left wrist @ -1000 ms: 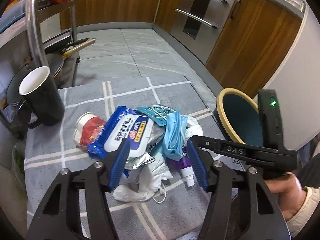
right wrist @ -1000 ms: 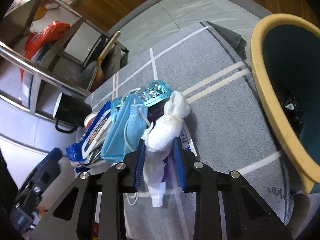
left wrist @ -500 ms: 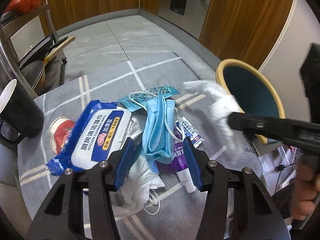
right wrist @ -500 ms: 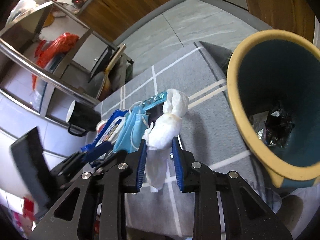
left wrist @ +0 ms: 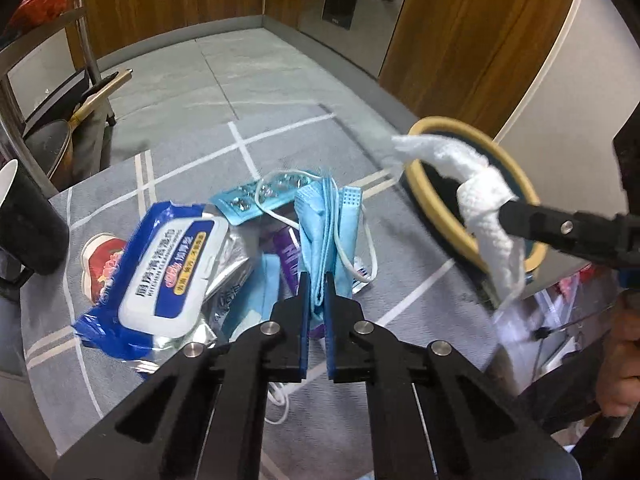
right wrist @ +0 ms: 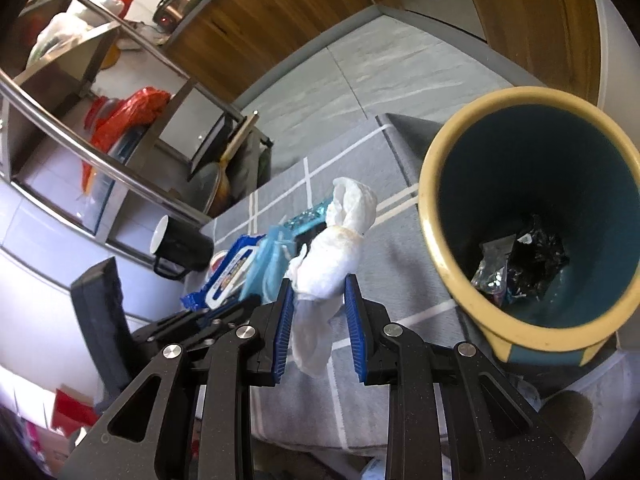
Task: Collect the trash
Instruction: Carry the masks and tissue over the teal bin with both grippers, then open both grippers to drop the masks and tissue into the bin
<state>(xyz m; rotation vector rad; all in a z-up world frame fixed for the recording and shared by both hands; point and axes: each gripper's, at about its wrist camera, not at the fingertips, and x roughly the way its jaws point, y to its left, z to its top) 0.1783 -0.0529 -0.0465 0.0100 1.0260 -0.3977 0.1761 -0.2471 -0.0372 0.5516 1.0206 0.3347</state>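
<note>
a black mug point(left wrist: 28, 216) is standing at the left edge of the grey checked cloth point(left wrist: 192, 152). beside it a blue wipes pack point(left wrist: 160, 268) is lying in the trash pile. the left gripper point(left wrist: 316, 304) is pinching the lower end of the blue face mask point(left wrist: 324, 232), its pads pressed together on it. further right, the right gripper point(right wrist: 318, 312) is clamping a crumpled white tissue point(right wrist: 336, 256) in the air just beside the yellow-rimmed bin point(right wrist: 440, 248), which is holding dark wrappers.

A crumpled white paper tissue point(right wrist: 336, 256) hangs pinched above the grey cloth, beside the yellow-rimmed teal bin point(right wrist: 460, 280). A folded blue face mask point(left wrist: 324, 232) stands upright, clamped amid the litter pile.
</note>
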